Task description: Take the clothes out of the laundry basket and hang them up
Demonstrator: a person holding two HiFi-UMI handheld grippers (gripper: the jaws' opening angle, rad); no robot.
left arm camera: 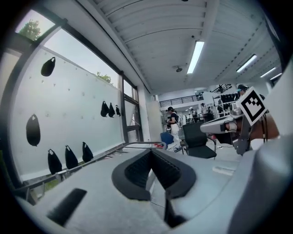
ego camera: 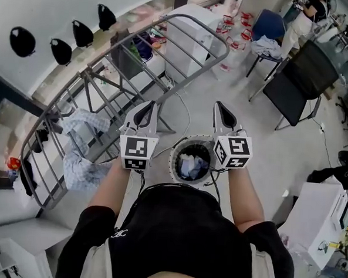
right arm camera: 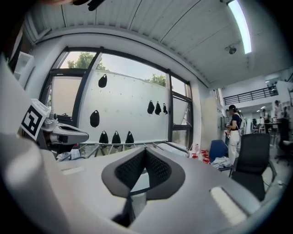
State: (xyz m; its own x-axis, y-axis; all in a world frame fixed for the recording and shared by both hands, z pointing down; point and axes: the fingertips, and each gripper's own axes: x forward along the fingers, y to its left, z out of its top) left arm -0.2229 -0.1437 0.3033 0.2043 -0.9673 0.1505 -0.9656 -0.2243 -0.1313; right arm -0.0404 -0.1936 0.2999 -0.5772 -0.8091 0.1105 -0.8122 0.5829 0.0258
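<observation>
Below me in the head view stands the round laundry basket [ego camera: 181, 146] with pale blue clothes [ego camera: 191, 165] inside. My left gripper [ego camera: 145, 111] and right gripper [ego camera: 221, 109] are held level above it, side by side, both shut and empty. Left of them stands the grey drying rack [ego camera: 107, 78], with a light blue checked shirt [ego camera: 83, 130] draped over its lower rails. In the left gripper view the shut left gripper [left arm camera: 150, 153] points along the rack's top rail [left arm camera: 142, 144]. The right gripper view has the shut right gripper [right arm camera: 145, 152] aimed at the window, the rack [right arm camera: 103, 147] beyond.
Black chairs [ego camera: 295, 84] and a blue chair [ego camera: 268, 24] stand on the floor at the right. A white cabinet [ego camera: 325, 218] is at the lower right. A frosted window wall [right arm camera: 123, 105] with black teardrop marks runs behind the rack. A person [right arm camera: 234, 128] stands far off.
</observation>
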